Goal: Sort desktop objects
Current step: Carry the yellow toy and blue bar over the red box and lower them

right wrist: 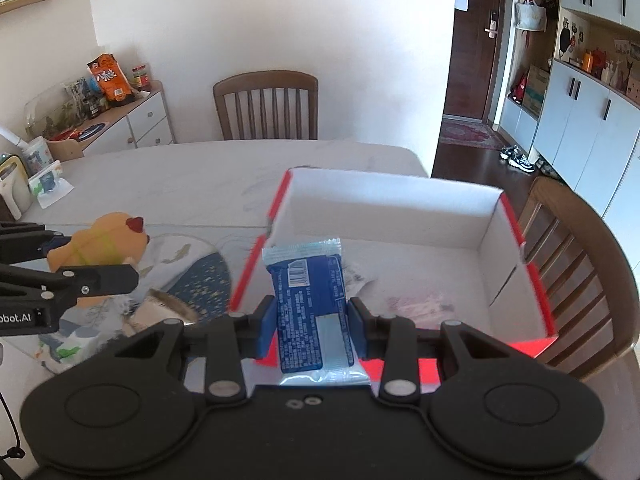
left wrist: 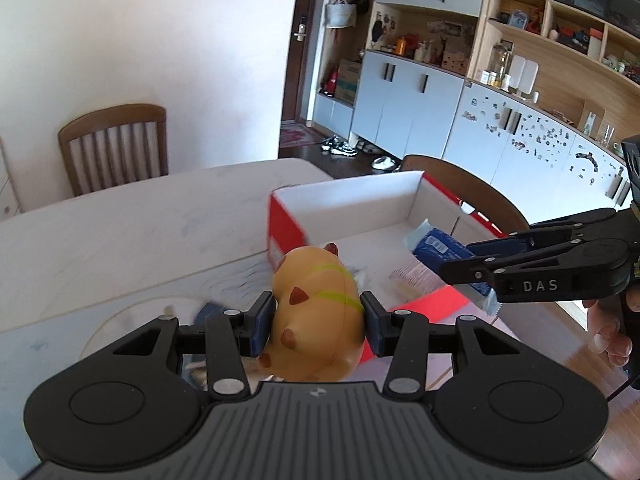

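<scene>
The pale surface point(right wrist: 160, 184) carried an open red box point(right wrist: 516, 216) with a white inside, lying toward the right side, a wooden chair point(right wrist: 576, 264) just beyond its right wall. The left hand-held gripper point(left wrist: 316, 320) pointed forward and down, its blue pads clamped on either flank of an orange animal toy point(left wrist: 316, 312), held above the surface near the box's left wall. The right hand-held gripper point(right wrist: 312, 320) tilted down likewise (a hand point(left wrist: 612, 332) showed at its grip), its jaws closed on a blue snack packet point(right wrist: 312, 304) held upright over the box's near left corner.
</scene>
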Demonstrator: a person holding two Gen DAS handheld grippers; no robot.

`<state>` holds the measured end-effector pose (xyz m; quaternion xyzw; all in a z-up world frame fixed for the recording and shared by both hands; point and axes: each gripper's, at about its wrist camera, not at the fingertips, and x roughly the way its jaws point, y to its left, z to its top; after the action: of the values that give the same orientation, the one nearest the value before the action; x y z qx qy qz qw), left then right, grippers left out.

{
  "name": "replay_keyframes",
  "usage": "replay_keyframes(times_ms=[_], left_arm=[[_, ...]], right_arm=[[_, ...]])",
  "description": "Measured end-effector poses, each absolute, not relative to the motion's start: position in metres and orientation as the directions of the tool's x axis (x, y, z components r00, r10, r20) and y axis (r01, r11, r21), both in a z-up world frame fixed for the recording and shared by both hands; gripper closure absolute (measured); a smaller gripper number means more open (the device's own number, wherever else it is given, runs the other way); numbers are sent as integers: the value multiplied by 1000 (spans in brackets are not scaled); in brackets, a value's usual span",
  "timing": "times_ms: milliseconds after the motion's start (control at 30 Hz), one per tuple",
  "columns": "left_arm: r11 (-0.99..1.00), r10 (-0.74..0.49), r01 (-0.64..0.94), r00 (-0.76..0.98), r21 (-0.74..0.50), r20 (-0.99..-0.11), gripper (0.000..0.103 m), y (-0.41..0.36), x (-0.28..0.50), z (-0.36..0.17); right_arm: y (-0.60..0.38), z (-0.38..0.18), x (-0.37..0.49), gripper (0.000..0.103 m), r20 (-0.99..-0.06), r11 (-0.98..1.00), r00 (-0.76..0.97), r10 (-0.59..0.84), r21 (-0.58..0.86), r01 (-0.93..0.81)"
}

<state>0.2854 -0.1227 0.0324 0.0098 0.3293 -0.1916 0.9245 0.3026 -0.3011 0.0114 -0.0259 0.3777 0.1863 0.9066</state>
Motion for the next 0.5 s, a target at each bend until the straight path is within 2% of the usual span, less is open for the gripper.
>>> replay_keyframes(times_ms=[500], left_arm=[[906, -335, 422, 685, -22, -647, 58, -206, 341, 30]], right_arm=[[-337, 4, 370, 66, -721, 920, 612, 325, 91, -382]])
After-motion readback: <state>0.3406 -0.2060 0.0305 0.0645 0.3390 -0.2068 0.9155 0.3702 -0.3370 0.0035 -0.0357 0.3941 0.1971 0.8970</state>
